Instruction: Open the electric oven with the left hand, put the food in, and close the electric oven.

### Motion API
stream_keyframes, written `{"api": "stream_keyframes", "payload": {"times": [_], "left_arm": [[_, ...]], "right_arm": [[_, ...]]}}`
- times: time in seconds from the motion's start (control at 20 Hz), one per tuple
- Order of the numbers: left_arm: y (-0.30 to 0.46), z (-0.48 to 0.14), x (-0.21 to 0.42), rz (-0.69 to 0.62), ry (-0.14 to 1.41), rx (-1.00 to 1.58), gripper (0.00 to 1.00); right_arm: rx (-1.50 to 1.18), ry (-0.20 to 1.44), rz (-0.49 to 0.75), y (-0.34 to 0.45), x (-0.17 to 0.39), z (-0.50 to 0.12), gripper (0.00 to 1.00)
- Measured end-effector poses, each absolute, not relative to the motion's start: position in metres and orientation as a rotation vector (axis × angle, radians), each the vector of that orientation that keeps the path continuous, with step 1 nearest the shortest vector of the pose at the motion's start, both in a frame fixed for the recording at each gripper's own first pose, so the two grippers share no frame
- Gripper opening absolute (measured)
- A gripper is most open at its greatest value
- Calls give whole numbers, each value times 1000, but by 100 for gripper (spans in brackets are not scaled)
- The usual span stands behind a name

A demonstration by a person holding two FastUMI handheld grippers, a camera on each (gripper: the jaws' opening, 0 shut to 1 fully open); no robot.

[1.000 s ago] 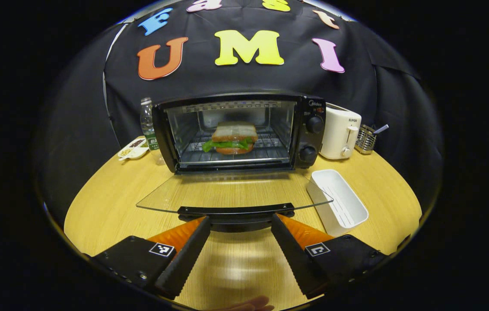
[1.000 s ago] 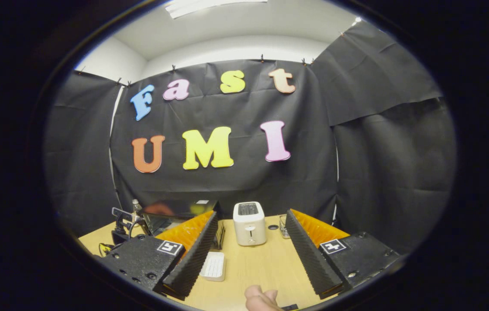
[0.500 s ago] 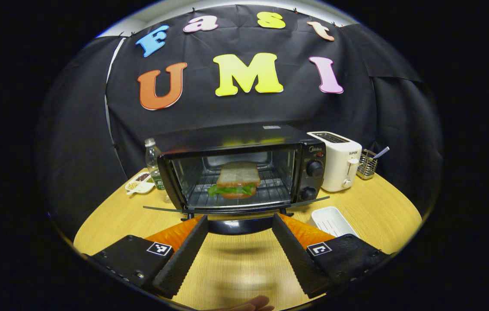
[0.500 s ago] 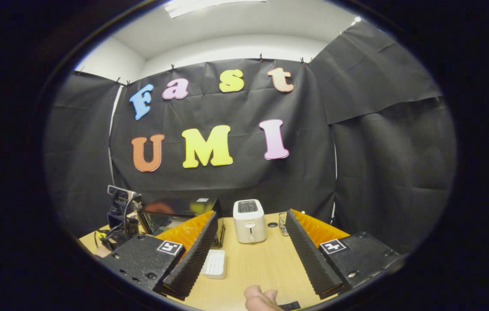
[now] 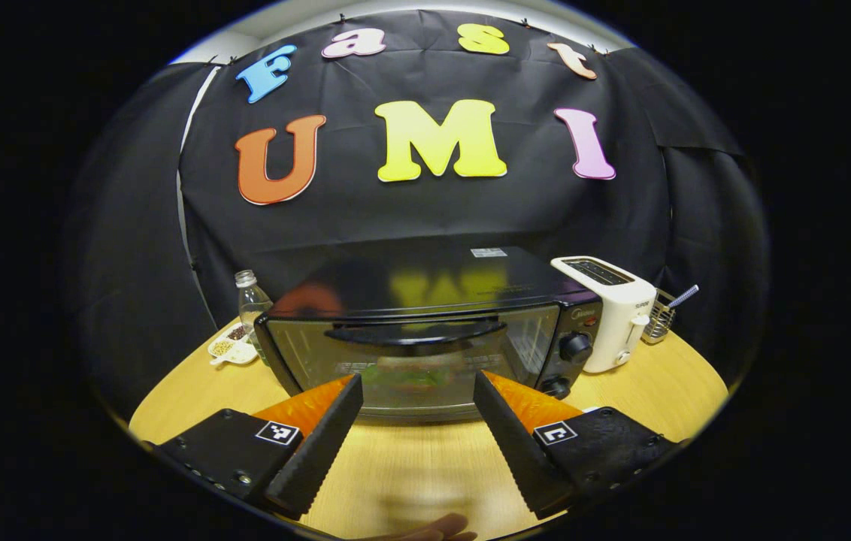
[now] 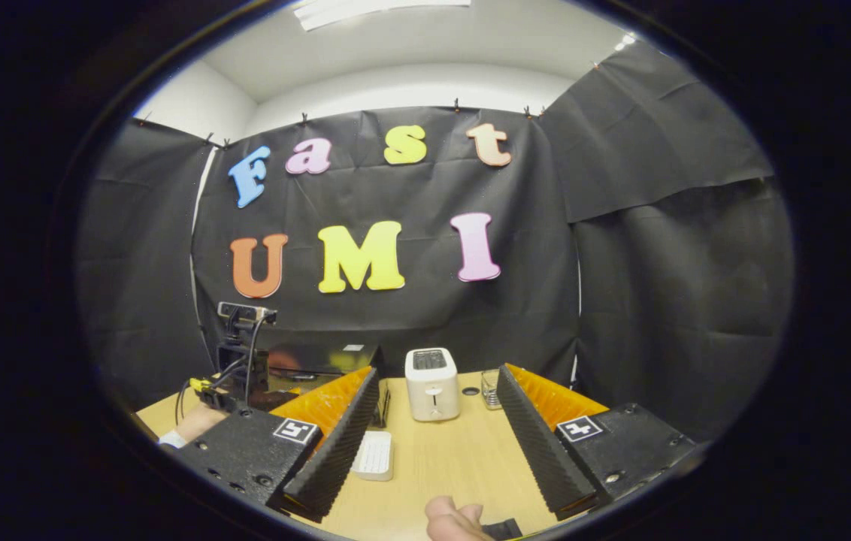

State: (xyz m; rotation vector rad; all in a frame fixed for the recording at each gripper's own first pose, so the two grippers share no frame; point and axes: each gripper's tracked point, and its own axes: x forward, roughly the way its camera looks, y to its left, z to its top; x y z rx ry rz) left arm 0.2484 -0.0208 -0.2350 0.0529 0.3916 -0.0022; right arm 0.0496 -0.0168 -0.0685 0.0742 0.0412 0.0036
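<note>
**Oven door up, both claws spread and empty**

Your left claw [image 5: 416, 391] has its two fingers spread wide and pinches nothing. Straight ahead of it, just beyond the fingertips, stands the oven [image 5: 425, 330] on the wooden table [image 5: 425, 469]. The glass door [image 5: 414, 364] stands up against the front of the oven, and the dark handle [image 5: 416, 333] runs across its top edge, above the gap between your fingers. Behind the glass you can see the sandwich [image 5: 407, 373] only as a dim green and pale shape (the glass blurs it). The two knobs [image 5: 574, 346] sit ahead and to the right of the claw, and just beyond them stands the white toaster [image 5: 610, 312]. Ahead and to the left are a bottle [image 5: 249, 300] and a small dish [image 5: 231, 349].

Your right claw [image 6: 434, 417] is also spread wide and holds nothing. Between its fingers, farther off, you see the toaster [image 6: 432, 385], and a white tray [image 6: 374, 455] lies just beside the left finger. The oven [image 6: 320, 361] is ahead to the left, partly hidden by that finger.
</note>
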Motion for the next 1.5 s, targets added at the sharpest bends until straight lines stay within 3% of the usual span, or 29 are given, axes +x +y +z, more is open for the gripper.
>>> {"api": "stream_keyframes", "payload": {"times": [0.05, 0.1, 0.15, 0.2, 0.25, 0.3, 0.35, 0.4, 0.45, 0.9, 0.95, 1.0, 1.4, 1.45, 1.5], "left_arm": [[-24, -229, 246, -13, 384, 52, 100], [-25, -220, 240, -20, 372, 49, 98], [-26, -208, 233, -28, 352, 46, 97], [-28, -196, 224, -36, 330, 44, 98], [-29, -184, 214, -42, 311, 47, 97], [-31, -169, 204, -50, 284, 50, 97], [-33, -160, 195, -54, 258, 51, 97], [-34, -146, 182, -54, 226, 53, 97], [-35, -134, 170, -57, 206, 55, 97], [-37, -54, 37, -36, 65, 16, 97], [-40, -49, 23, -47, 56, 20, 97], [-43, -47, 11, -60, 50, 24, 97], [-49, -46, -63, -50, 9, 9, 97], [-51, -48, -67, -48, 7, 7, 97], [-53, -50, -70, -52, 7, 4, 96]], "right_arm": [[73, 41, 2, -17, 46, -68, 100], [73, 42, 2, -16, 43, -68, 90], [74, 41, 2, -16, 40, -68, 100], [75, 43, 1, -15, 38, -68, 90], [78, 44, 5, -14, 34, -69, 90], [81, 44, 9, -12, 31, -68, 100], [80, 44, 13, -10, 27, -67, 90], [79, 43, 15, -9, 24, -65, 90], [82, 38, 14, -8, 20, -65, 100], [131, -40, 11, -11, -43, -53, 100], [131, -44, -4, -17, -49, -52, 90], [128, -45, -18, -22, -55, -51, 89], [77, -75, 2, -19, -78, -48, 90], [71, -68, 6, -18, -77, -53, 100], [73, -61, 11, -16, -77, -55, 100]]}}
